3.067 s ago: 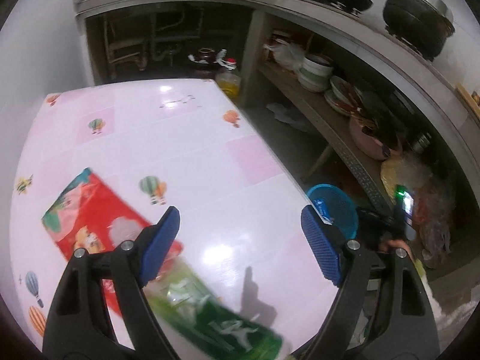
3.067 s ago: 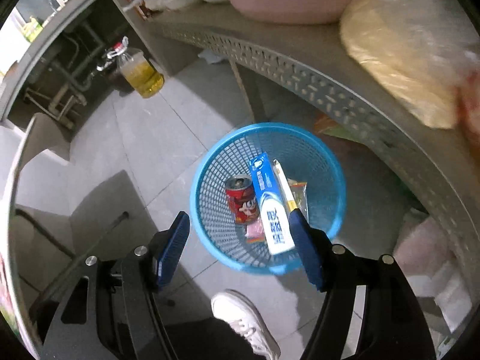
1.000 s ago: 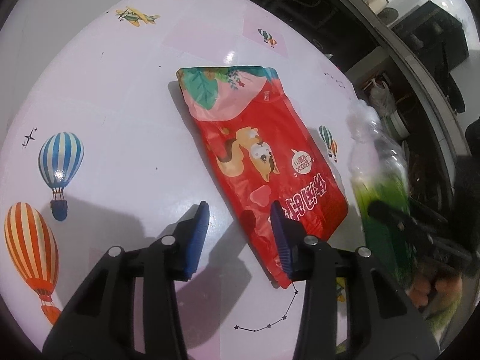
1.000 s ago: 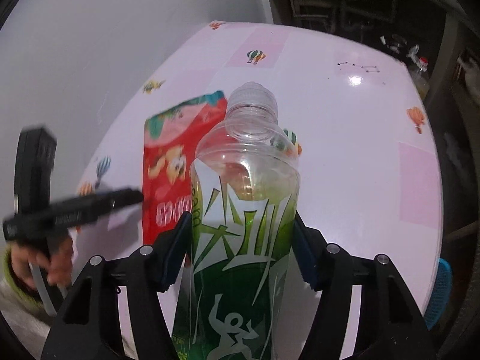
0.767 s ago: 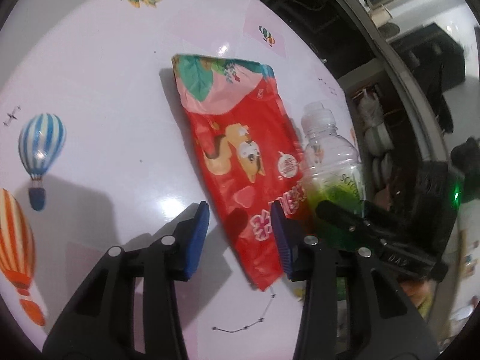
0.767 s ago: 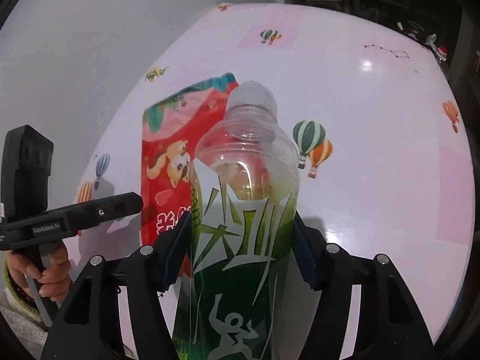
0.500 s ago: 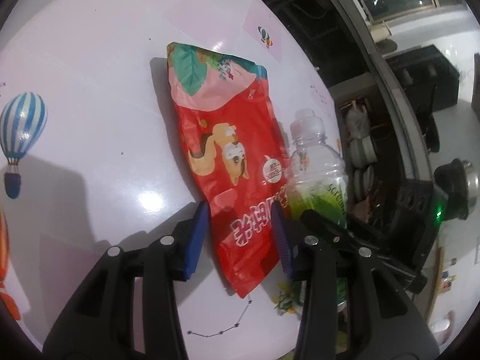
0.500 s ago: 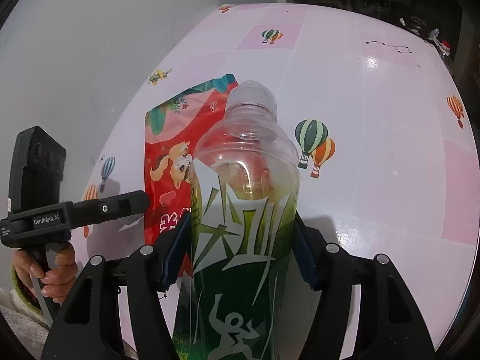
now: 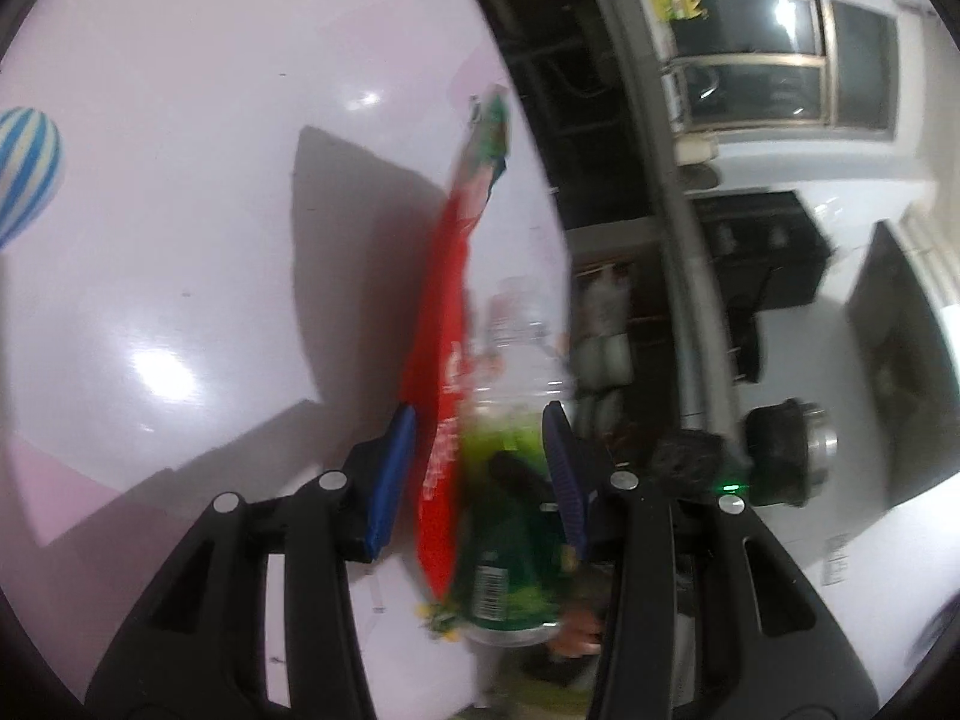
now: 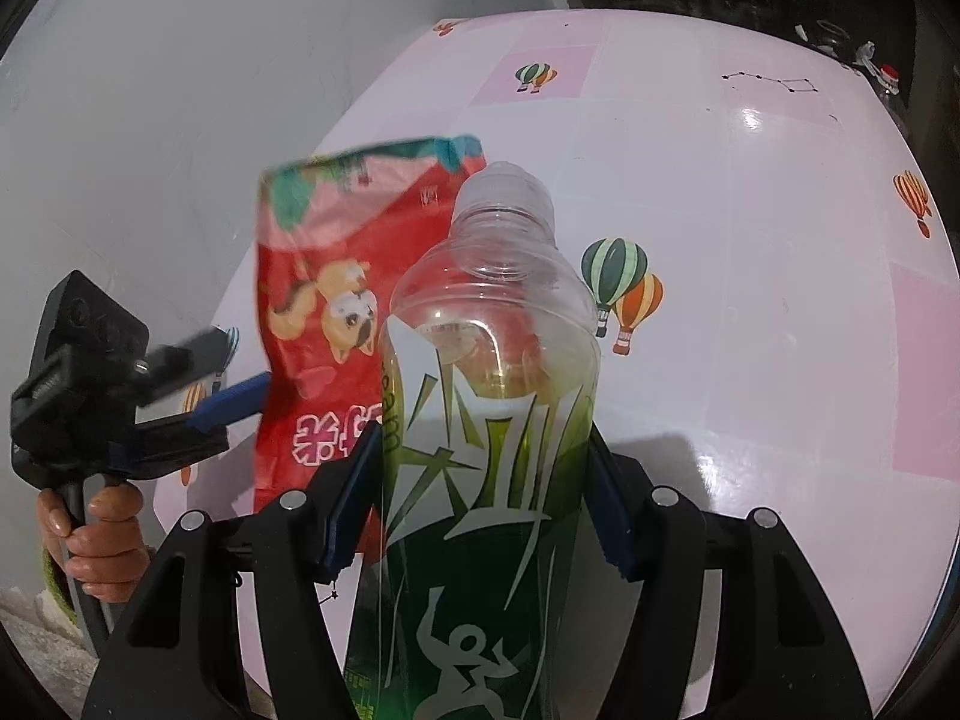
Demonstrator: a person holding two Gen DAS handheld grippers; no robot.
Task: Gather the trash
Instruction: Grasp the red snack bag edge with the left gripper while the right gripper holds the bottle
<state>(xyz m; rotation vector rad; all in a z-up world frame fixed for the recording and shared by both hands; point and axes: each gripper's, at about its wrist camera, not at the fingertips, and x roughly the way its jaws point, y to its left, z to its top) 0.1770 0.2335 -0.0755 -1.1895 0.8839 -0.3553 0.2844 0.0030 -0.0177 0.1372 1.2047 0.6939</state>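
Note:
A red snack bag (image 10: 324, 300) with a dog print is tipped up off the pink table (image 10: 750, 300), its top edge raised and blurred. In the left wrist view the bag (image 9: 444, 330) shows edge-on between the blue pads of my left gripper (image 9: 480, 468). It lies near the left pad, with a gap to the right one, so the gripper is open. My right gripper (image 10: 480, 450) is shut on a clear, capless bottle (image 10: 492, 390) with a green label, held just right of the bag. The bottle (image 9: 516, 360) shows blurred behind the bag.
A hand (image 10: 96, 534) holds the left gripper at the table's left edge, by a grey wall. Beyond the table (image 9: 180, 180) are dark shelves, a black pot (image 9: 786, 456) and a window (image 9: 762, 60). A small bottle (image 10: 888, 78) stands past the far right corner.
The left gripper has rolled, and the red bag has gone from lying flat to standing on edge between its fingers. The right gripper, still holding the bottle, has sunk slightly.

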